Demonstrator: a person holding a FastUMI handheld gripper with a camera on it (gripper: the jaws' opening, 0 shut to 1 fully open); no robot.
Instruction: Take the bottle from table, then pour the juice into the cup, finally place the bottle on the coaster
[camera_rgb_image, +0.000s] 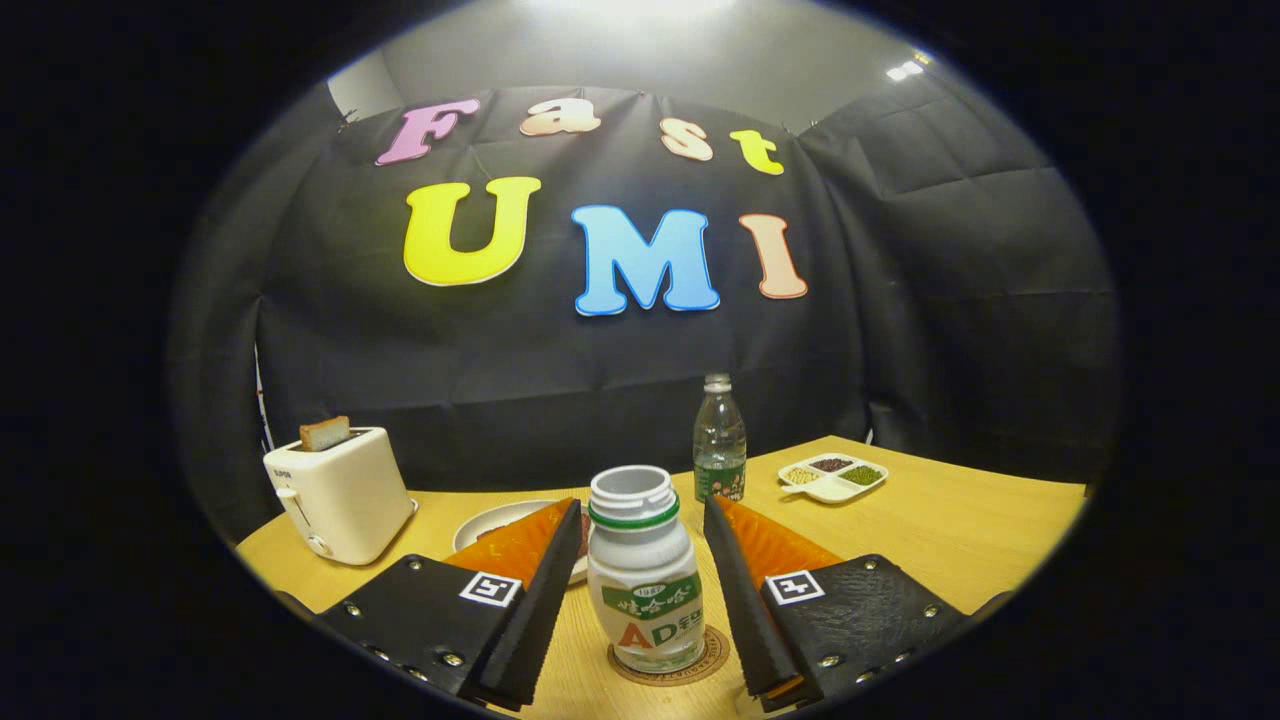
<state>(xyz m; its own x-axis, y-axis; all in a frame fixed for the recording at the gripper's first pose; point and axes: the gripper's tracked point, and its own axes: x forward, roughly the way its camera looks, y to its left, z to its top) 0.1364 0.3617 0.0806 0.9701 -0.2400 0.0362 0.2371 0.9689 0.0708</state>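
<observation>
Looks basically finished to me: the uncapped bottle (643, 570) is already standing upright on the coaster (668, 662) on the desk (950, 530), between the spread fingers of the claw (640, 520), neither one touching it.

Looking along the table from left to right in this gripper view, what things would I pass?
Toaster → plate → white bottle on its coaster, standing between the open fingers without either touching it → clear bottle farther back → snack tray.
</observation>
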